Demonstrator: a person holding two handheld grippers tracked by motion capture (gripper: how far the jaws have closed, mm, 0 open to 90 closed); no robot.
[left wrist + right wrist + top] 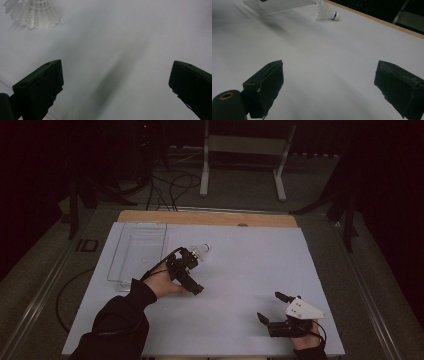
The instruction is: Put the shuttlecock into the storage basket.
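The room is dark, and the white table (240, 270) is bright. A shuttlecock (327, 12) lies near the clear tray (135, 255). The left gripper (187, 262) is wide open, just beside its feathers. The shuttlecock is light, so a bump could roll it away. The right gripper (272, 307) waits wide open, well apart.

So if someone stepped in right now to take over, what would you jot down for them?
Left hand-held gripper: open, empty, just short of the shuttlecock.
Right hand-held gripper: open, empty, hanging near the table's front right corner.
Shuttlecock: lying on its side on the table, right of the clear tray.
Done: nothing picked up.
Left: probably grasp the shuttlecock with the left one; the tray looks like the likely destination.
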